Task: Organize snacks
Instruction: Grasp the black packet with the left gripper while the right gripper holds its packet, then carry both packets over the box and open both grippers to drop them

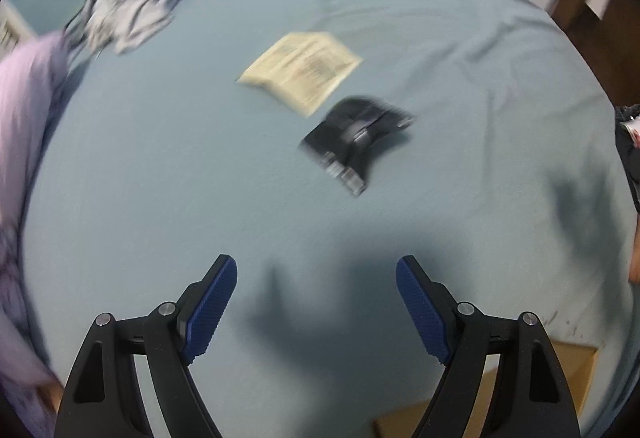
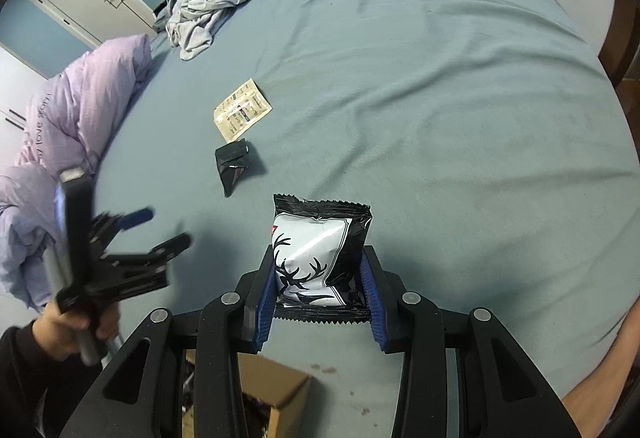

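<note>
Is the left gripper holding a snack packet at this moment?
No, the left gripper stands wide open over the bare blue sheet, with nothing between its fingers.

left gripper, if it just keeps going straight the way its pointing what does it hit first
Most likely the bare blue bedsheet. The left gripper points steeply down with open, empty jaws and only sheet between them. The small black packet and the beige sachet lie farther ahead, though depth is hard to judge.

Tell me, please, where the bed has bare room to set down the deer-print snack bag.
The sheet lies bare right of the beige packet and small black packet. Crowded: far-left edge, with the grey clothes and lilac duvet.
</note>
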